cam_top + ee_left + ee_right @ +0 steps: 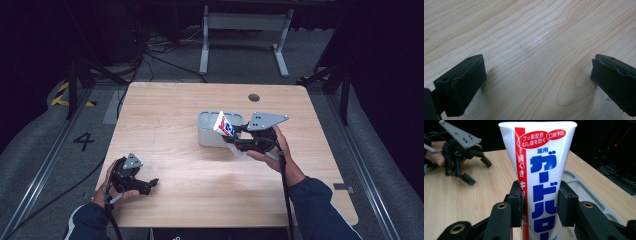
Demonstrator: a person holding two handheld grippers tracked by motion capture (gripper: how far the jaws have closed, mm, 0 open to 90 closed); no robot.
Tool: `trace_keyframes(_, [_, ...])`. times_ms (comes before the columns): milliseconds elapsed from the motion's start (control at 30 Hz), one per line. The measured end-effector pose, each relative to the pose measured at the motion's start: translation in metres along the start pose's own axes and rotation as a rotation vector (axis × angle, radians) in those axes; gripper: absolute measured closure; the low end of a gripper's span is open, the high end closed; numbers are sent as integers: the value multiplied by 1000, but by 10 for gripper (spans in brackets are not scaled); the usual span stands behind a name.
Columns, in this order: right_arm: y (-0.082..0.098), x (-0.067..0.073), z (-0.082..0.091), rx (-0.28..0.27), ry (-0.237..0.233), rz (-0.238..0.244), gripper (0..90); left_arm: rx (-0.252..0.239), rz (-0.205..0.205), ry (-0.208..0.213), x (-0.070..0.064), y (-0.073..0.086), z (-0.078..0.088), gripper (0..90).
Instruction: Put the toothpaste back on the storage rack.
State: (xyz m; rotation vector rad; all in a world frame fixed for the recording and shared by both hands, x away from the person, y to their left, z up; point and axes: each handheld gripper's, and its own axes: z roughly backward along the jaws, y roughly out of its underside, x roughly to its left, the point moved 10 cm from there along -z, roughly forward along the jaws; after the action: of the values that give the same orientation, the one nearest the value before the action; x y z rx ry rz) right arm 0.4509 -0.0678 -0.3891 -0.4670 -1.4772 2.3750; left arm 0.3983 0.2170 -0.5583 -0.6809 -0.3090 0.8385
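A toothpaste tube [541,177] is being clamped by the right gripper [540,205] over the grey organizer [212,131] near the table [175,105] centre; the left gripper [536,80], jaws apart, is being rested near the front left corner.

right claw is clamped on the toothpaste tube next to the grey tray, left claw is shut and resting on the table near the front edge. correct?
Not quite: the left claw is open, not shut. The left gripper view shows its two jaws wide apart with bare table between them. The rest holds: the right claw is clamped on the toothpaste tube beside the grey tray.
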Motion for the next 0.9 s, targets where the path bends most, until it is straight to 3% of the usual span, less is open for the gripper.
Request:
trace_keyframes(333, [-23, -12, -2, -37, 36, 3, 620, 1, -1, -1, 0, 0, 0, 5])
trace_keyframes(900, [-41, -33, -21, -60, 59, -23, 621, 2, -1, 1, 0, 0, 0, 4])
